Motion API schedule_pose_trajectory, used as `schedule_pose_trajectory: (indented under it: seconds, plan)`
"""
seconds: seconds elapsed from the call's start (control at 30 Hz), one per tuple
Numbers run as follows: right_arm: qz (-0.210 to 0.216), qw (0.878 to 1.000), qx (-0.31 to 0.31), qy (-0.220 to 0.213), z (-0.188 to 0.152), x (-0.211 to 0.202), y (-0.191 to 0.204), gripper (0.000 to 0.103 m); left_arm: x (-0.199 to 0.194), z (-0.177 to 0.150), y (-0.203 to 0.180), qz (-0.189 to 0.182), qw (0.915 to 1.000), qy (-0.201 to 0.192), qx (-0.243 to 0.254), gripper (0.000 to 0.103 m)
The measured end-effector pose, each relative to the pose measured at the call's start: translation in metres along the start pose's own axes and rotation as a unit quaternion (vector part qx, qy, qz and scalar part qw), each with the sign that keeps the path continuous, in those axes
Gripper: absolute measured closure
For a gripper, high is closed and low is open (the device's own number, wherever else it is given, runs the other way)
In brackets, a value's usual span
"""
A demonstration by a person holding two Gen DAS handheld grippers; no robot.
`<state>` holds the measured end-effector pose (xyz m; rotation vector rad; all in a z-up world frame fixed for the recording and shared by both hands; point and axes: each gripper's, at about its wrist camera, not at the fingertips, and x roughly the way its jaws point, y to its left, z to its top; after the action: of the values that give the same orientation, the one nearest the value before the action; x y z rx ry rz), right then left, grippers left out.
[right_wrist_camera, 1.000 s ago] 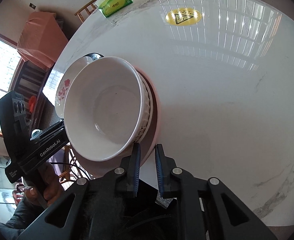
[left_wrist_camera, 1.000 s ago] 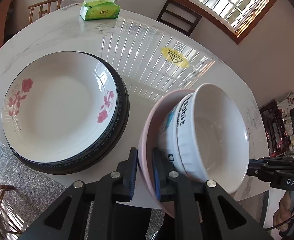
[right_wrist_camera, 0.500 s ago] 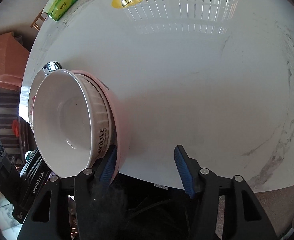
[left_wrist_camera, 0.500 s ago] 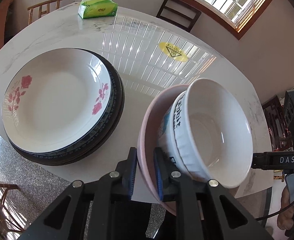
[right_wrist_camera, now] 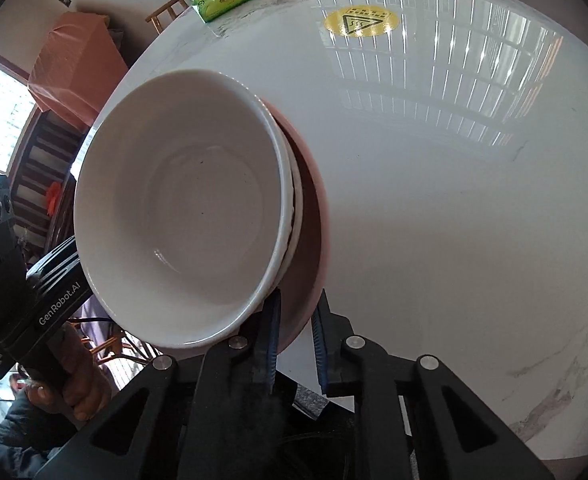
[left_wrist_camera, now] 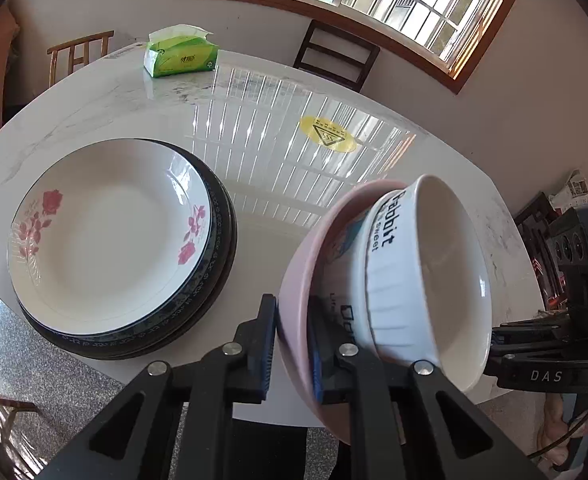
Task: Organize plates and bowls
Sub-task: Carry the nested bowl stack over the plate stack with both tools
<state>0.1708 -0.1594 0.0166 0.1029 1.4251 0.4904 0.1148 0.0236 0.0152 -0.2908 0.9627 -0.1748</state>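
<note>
Left claw: my left gripper (left_wrist_camera: pixel 292 346) is pinching the near rim of the pale pink ceramic bowl (left_wrist_camera: pixel 300 280), one blue pad outside the wall and one inside, nearly closed on it.
Right claw: my right gripper (right_wrist_camera: pixel 296 344) is clamping the same pink bowl's (right_wrist_camera: pixel 314 240) rim on the opposite side, with only the rim's thickness between its pads.
Held stack: I am holding the pink bowl tilted above the table edge, and the white ribbed ceramic bowl with black lettering (left_wrist_camera: pixel 422 272) is sitting nested inside it.
Plates: the white plate with red roses (left_wrist_camera: pixel 106 228) is lying on top of dark-rimmed plates (left_wrist_camera: pixel 218 264), just beside the bowls on the left.
Table: the round white marble table (left_wrist_camera: pixel 262 152) is carrying a yellow warning sticker (left_wrist_camera: pixel 328 136) and, at the far edge, a green tissue pack (left_wrist_camera: pixel 180 56).
</note>
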Motion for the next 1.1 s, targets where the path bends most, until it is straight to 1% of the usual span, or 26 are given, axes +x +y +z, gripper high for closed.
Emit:
schedule_pose_trajectory:
  seconds: [0.1,0.2,0.27,0.57,0.67,0.73,0.8,1.1]
  plan:
    - [-0.002,1.000,0.006,-0.014,0.001,-0.005,-0.002,0.087,0.006,0.001,0.007,-0.016,0.9995,0.011,-0.024,0.089]
    - [0.010,1.000,0.016,-0.015,0.000,-0.004,-0.004,0.087,0.006,0.001,0.007,-0.012,0.9996,0.012,-0.022,0.089]
    - [0.007,1.000,0.012,-0.014,-0.001,-0.003,-0.001,0.087,0.005,0.003,0.009,-0.014,0.9993,0.013,-0.032,0.090]
    - [0.046,0.998,0.030,-0.032,0.010,-0.024,0.005,0.086,-0.017,0.017,0.014,-0.025,0.9987,-0.013,-0.042,0.091]
    - [0.052,0.998,0.021,-0.034,0.018,-0.030,0.015,0.086,-0.029,0.025,0.019,-0.024,0.9982,-0.023,-0.050,0.091]
    - [0.053,0.998,0.009,-0.032,0.024,-0.032,0.026,0.086,-0.038,0.031,0.026,-0.021,0.9977,-0.029,-0.057,0.091]
    - [0.063,0.998,0.004,-0.032,0.027,-0.034,0.034,0.086,-0.048,0.034,0.034,-0.017,0.9970,-0.035,-0.066,0.091]
    - [0.099,0.995,-0.022,-0.020,0.049,-0.022,0.078,0.085,-0.082,0.049,0.081,0.019,0.9938,-0.054,-0.095,0.092]
